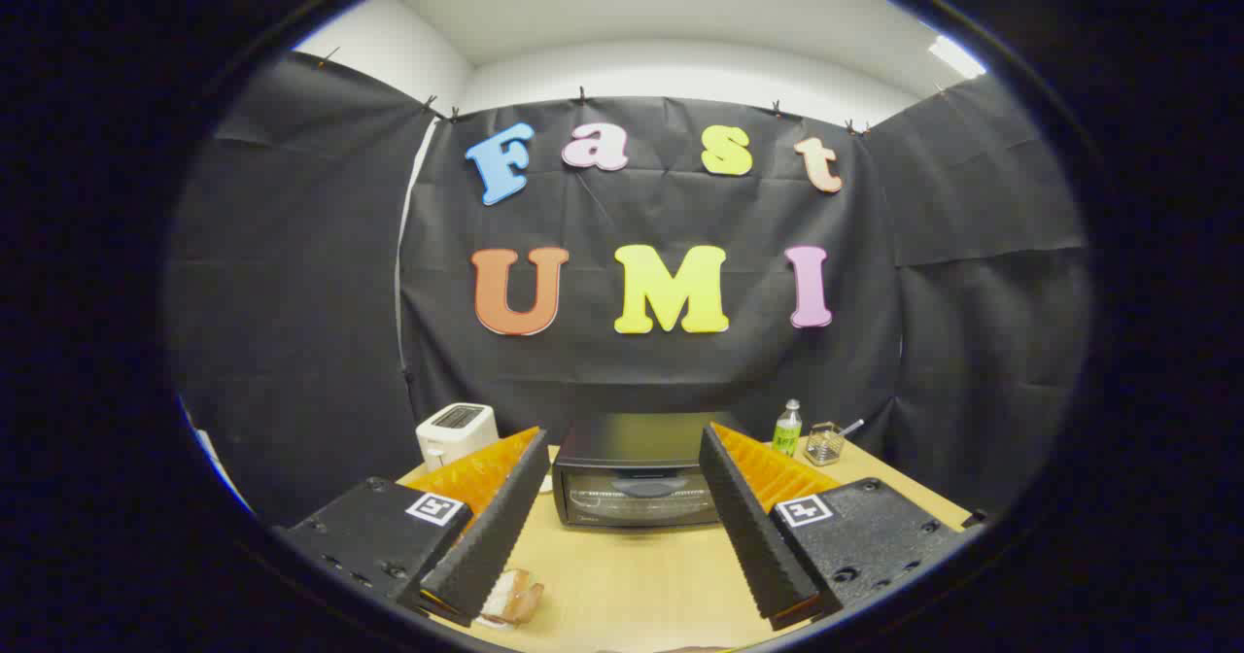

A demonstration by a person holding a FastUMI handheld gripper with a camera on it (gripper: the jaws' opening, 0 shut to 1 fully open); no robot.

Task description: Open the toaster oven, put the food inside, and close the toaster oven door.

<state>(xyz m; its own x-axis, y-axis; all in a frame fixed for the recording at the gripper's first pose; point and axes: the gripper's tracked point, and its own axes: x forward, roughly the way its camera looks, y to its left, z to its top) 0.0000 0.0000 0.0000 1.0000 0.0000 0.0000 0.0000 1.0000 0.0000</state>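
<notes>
Tool (622,546) held above the near part of the table (632,585), fingers spread wide apart, nothing between them. Toaster oven (637,478) standing beyond the fingertips, framed in the gap between the two fingers, door closed, handle (646,488) across the upper part of the glass front. Food (512,597), apparently a pastry or bread piece on a light wrapper, lying on the table near the left finger's tip, well short of the oven. White pop-up toaster (457,432) far left; green-labelled bottle (786,428) and small wire basket (824,444) far right. Step in hand, by judgement: approach for opening, none of the task yet accomplished. Next move calling for an advance toward the far handle, fingers placed over it, then a downward-outward pull, assuming a bottom-hinged door.
</notes>
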